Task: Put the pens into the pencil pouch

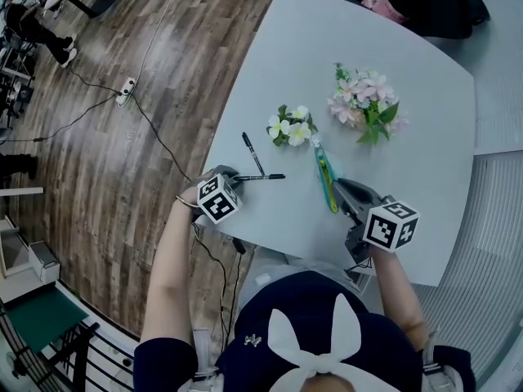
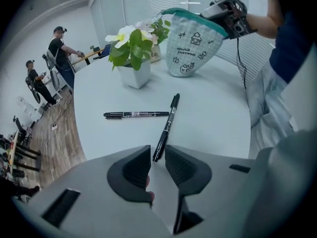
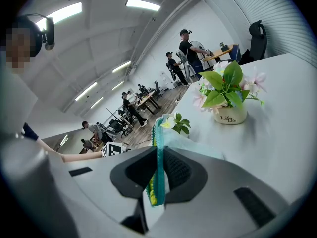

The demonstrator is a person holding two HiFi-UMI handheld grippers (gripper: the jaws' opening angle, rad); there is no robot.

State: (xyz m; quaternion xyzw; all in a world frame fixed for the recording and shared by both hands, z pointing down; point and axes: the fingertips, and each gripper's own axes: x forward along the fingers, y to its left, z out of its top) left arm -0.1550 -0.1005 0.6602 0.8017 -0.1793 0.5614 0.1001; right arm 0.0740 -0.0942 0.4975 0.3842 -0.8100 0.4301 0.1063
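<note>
Two black pens lie on the pale table. One pen (image 1: pixel 261 176) (image 2: pixel 166 128) has its near end between the jaws of my left gripper (image 1: pixel 232 176) (image 2: pixel 157 157), which stand narrow with a thin gap still showing beside the pen. The other pen (image 1: pixel 252 153) (image 2: pixel 136 114) lies just beyond it. My right gripper (image 1: pixel 343 190) (image 3: pixel 159 167) is shut on the teal zipper edge of the pencil pouch (image 1: pixel 327 178) (image 2: pixel 190 46) (image 3: pixel 161 148) and holds it up with its mouth open, to the right of the pens.
A white pot of white flowers (image 1: pixel 290 126) (image 2: pixel 136 73) stands just behind the pens, and a pot of pink flowers (image 1: pixel 368 100) (image 3: pixel 228 115) stands farther back. The table's curved edge (image 1: pixel 214 149) is right beside my left gripper. People work at desks in the background.
</note>
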